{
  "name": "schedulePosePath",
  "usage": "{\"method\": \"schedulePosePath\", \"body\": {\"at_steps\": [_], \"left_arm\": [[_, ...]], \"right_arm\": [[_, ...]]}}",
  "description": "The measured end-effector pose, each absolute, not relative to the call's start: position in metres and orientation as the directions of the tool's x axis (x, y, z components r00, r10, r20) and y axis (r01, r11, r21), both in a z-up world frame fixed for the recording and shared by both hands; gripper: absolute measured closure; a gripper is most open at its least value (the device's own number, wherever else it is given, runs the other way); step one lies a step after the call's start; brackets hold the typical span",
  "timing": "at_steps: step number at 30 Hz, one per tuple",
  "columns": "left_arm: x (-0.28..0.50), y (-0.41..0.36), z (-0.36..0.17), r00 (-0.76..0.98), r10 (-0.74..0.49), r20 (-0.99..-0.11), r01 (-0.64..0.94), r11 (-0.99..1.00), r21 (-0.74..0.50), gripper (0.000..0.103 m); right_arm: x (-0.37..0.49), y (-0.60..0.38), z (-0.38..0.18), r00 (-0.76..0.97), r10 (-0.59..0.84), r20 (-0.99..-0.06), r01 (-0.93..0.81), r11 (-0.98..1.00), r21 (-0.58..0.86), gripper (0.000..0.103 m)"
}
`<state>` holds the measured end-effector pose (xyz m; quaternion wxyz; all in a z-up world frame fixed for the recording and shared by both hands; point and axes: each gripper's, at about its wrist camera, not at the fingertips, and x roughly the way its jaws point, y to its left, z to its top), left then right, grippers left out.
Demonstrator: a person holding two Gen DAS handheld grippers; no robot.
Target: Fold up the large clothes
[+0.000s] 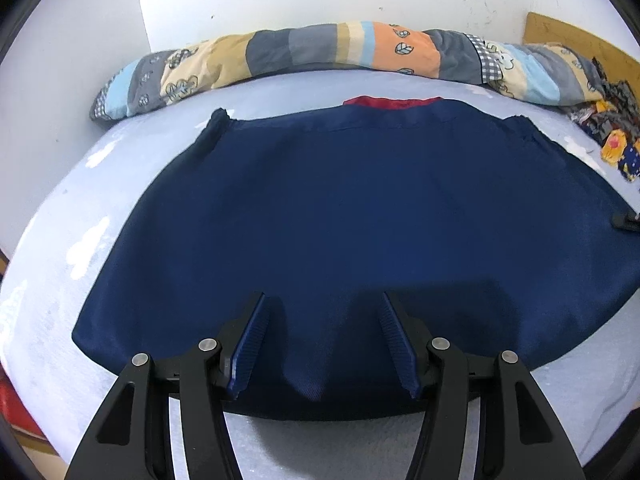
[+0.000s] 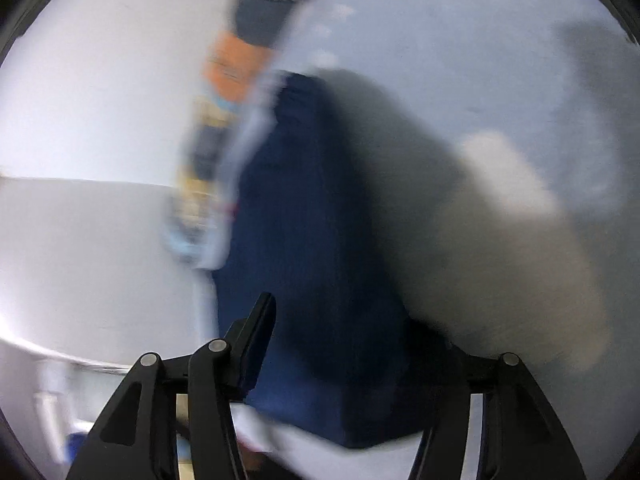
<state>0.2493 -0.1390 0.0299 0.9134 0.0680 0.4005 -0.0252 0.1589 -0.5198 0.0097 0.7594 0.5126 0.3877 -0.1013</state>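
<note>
My left gripper (image 1: 324, 344) hangs over the near hem of the navy garment (image 1: 340, 216), jaws apart with the blue pads (image 1: 252, 344) either side of a low ridge of cloth. I see a gap between pads and fabric, so I read it as open, straddling the hem, not pinching it. I judge I keep it there because the hem is the edge to carry next.

The garment lies flat on the pale blue bed (image 1: 60, 280). Its hem is at 6 o'clock in the left view and its red collar (image 1: 392, 102) at 12, so its long axis runs from me toward the quilt roll (image 1: 320, 50) along the wall. The shoulders flare to 10 and 2 o'clock. It seems spread smooth so that a fold lands square.

The right view is smeared by motion. My right gripper (image 2: 352, 344) sits over a narrow navy strip running from 6 up toward 12 o'clock, probably the garment's side edge. Only one finger (image 2: 260, 332) shows clearly; the other is lost against dark cloth. I cannot tell whether it grips the fabric or merely hovers.

At 3 o'clock in the left view a black tip (image 1: 628, 222) touches the garment's edge, too small to identify.
</note>
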Motion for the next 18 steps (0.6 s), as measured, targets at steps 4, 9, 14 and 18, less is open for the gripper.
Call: {"method": "schedulePosePath", "body": {"at_steps": [4, 9, 14, 18], "left_arm": [[0.267, -0.158, 0.059, 0.705, -0.013, -0.709, 0.118, 0.988, 0.099, 0.046], [0.274, -0.189, 0.088, 0.716, -0.183, -0.674, 0.226, 0.974, -0.024, 0.046], [0.297, -0.223, 0.079, 0.708, -0.102, -0.699, 0.183, 0.982, 0.042, 0.046], [0.313, -0.241, 0.056, 0.644, -0.059, -0.763, 0.177, 0.981, 0.073, 0.046]], "right_arm": [[0.157, -0.515, 0.026, 0.720, 0.242, -0.651, 0.503, 0.464, 0.729, 0.075], [0.153, -0.500, 0.051, 0.776, 0.226, -0.589, 0.439, 0.479, 0.761, 0.083], [0.157, -0.495, 0.060, 0.801, 0.233, -0.551, 0.394, 0.488, 0.779, 0.083], [0.163, -0.492, 0.065, 0.805, 0.238, -0.544, 0.376, 0.504, 0.777, 0.083]]}}
